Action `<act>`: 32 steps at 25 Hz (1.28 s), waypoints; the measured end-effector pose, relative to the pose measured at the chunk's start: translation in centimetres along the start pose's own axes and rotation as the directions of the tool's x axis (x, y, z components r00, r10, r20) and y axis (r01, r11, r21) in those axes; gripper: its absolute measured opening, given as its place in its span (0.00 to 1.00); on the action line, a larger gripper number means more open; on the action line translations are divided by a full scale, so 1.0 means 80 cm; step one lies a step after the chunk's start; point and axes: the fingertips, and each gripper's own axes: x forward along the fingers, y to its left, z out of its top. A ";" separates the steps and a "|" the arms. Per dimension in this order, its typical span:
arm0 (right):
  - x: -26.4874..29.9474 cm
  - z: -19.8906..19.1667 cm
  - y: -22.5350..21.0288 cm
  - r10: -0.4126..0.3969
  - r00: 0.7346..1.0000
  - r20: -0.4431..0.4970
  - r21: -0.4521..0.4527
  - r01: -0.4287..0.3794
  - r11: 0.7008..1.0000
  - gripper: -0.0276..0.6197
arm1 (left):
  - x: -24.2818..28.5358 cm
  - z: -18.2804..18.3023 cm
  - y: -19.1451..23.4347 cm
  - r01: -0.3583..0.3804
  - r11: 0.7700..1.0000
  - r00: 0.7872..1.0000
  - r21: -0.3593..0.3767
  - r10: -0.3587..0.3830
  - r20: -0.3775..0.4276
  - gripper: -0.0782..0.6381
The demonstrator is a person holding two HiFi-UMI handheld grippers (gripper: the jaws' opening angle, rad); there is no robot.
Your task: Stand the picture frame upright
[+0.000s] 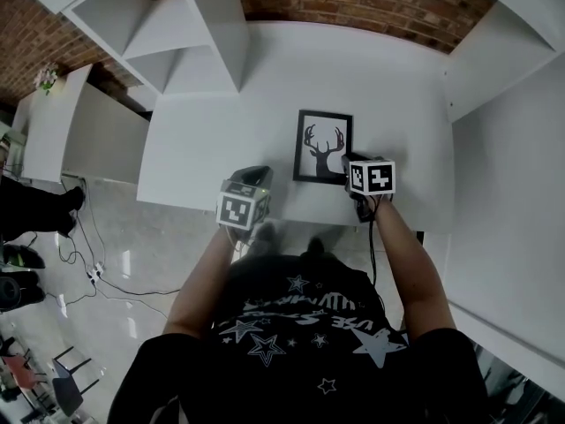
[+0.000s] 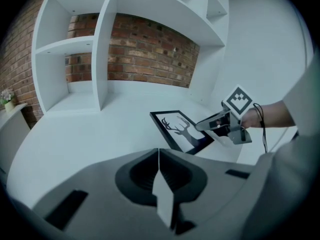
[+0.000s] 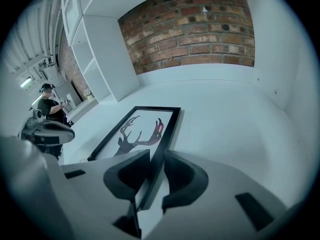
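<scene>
Picture frame (image 1: 323,147) flat, long axis and top toward brick wall (image 1: 371,3).

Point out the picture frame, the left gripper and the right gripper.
picture frame (image 1: 323,146), head view, on the deer print.
left gripper (image 2: 158,151), left gripper view, where its jaw tips meet.
right gripper (image 3: 157,154), right gripper view, between its jaw tips, at the frame's edge.

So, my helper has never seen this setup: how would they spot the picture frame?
Start at the white tabletop below the brick wall, between the white shelves. Near its front edge lies the picture frame, one side held in the right gripper. Nothing else there is flat and black-bordered with a black antlered deer on white.
</scene>
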 end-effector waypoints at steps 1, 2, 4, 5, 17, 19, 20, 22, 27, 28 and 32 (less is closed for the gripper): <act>-0.002 -0.003 0.001 0.006 1.000 0.003 0.003 -0.006 1.000 0.20 | -0.001 -0.004 -0.003 -0.006 1.000 1.000 -0.004 0.006 -0.008 0.13; -0.005 -0.005 0.002 0.011 1.000 0.005 0.005 -0.011 1.000 0.20 | -0.003 -0.006 -0.007 -0.013 1.000 1.000 -0.008 0.013 -0.012 0.13; -0.010 -0.011 0.003 0.018 1.000 0.011 0.010 -0.018 1.000 0.20 | -0.006 -0.013 -0.017 -0.026 0.999 1.000 -0.024 0.025 -0.016 0.13; -0.012 -0.015 0.003 0.022 1.000 0.014 0.012 -0.022 1.000 0.20 | -0.007 -0.019 -0.021 -0.033 0.999 0.999 -0.038 0.033 -0.022 0.13; -0.033 -0.050 0.023 0.060 0.998 0.001 0.016 -0.060 0.998 0.19 | -0.025 -0.054 -0.057 -0.087 0.988 0.996 -0.128 0.090 0.017 0.13; -0.037 -0.056 0.030 0.059 0.998 0.005 0.022 -0.060 0.998 0.19 | -0.029 -0.058 -0.058 -0.070 0.987 0.997 -0.142 0.075 0.029 0.13; -0.040 -0.060 0.034 0.059 0.998 0.007 0.027 -0.059 0.998 0.19 | -0.031 -0.062 -0.059 -0.061 0.987 0.997 -0.150 0.065 0.027 0.13; -0.047 -0.070 0.042 0.056 0.998 0.007 0.037 -0.057 0.998 0.19 | -0.035 -0.074 -0.062 -0.040 0.987 0.999 -0.155 0.042 0.009 0.13; -0.067 -0.101 0.065 0.037 0.999 -0.012 0.050 -0.037 0.998 0.19 | -0.054 -0.097 -0.075 0.032 0.991 0.999 -0.127 -0.034 -0.014 0.13; -0.072 -0.108 0.069 0.031 0.999 -0.012 0.058 -0.030 0.998 0.18 | -0.059 -0.102 -0.078 0.047 0.991 0.999 -0.125 -0.050 -0.018 0.13; -0.084 -0.130 0.084 0.008 1.000 0.000 0.114 -0.008 0.993 0.18 | -0.077 -0.129 -0.093 0.107 0.986 0.991 -0.130 -0.116 -0.060 0.14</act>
